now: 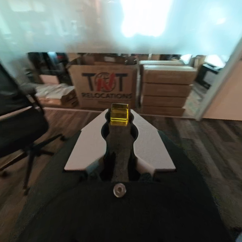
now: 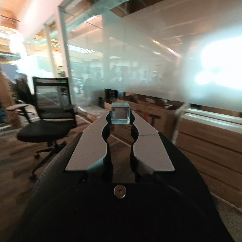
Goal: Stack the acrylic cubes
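While both cubes look rigid, smooth and slippery, left gripper (image 1: 119, 115) clamps yellow cube (image 1: 119, 114) by opposite faces above the floor (image 1: 196, 137); right gripper (image 2: 120, 113) clamps clear cube (image 2: 120, 113) likewise.

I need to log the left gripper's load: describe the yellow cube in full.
The yellow cube is a small see-through block, like tinted acrylic or glass, with sharp edges that glow bright yellow along its lower front. It sits upright and square at the very tips of the left gripper, clamped between the two white fingers, one on each side. It is held in the air, touching nothing else; cardboard boxes and the floor show blurred behind it.
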Tool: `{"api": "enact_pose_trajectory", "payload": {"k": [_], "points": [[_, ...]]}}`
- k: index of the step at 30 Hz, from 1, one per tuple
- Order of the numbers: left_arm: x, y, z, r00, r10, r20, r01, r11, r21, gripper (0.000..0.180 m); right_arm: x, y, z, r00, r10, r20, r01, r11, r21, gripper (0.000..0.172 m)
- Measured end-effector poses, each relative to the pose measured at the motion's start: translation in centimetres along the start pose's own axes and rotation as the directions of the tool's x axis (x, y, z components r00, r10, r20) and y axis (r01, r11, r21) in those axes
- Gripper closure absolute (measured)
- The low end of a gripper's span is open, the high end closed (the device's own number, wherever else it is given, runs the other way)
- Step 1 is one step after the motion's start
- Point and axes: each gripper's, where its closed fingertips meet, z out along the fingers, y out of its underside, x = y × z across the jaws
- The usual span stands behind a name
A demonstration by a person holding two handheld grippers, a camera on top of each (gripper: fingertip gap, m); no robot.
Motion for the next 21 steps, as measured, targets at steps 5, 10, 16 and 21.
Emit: {"api": "enact_pose_trajectory", "payload": {"k": [5, 10, 16, 21], "points": [[-10.0, 0.0, -3.4, 0.937, -0.066, 0.343, 0.046, 0.997, 0.064, 0.154, -11.2, 3.5, 15.2, 0.931, 0.179, 0.319, -0.185, 0.983, -0.011, 0.147], [-19.9, -2.1, -5.6, 0.818, -0.073, 0.57, -0.022, 0.987, 0.157, 0.154, -25.7, 3.9, 26.1, 0.791, 0.169, 0.587, -0.204, 0.979, -0.008, 0.147], [-28.5, -4.5, -6.6, 0.727, -0.067, 0.683, -0.073, 0.982, 0.174, 0.154, -43.7, 2.3, 33.4, 0.45, 0.149, 0.881, -0.189, 0.98, -0.069, 0.147], [-33.0, -4.5, -9.0, 0.614, -0.002, 0.789, -0.104, 0.991, 0.083, 0.154, -58.2, 5.5, 34.8, 0.117, 0.173, 0.978, -0.071, 0.984, -0.165, 0.147]]}}
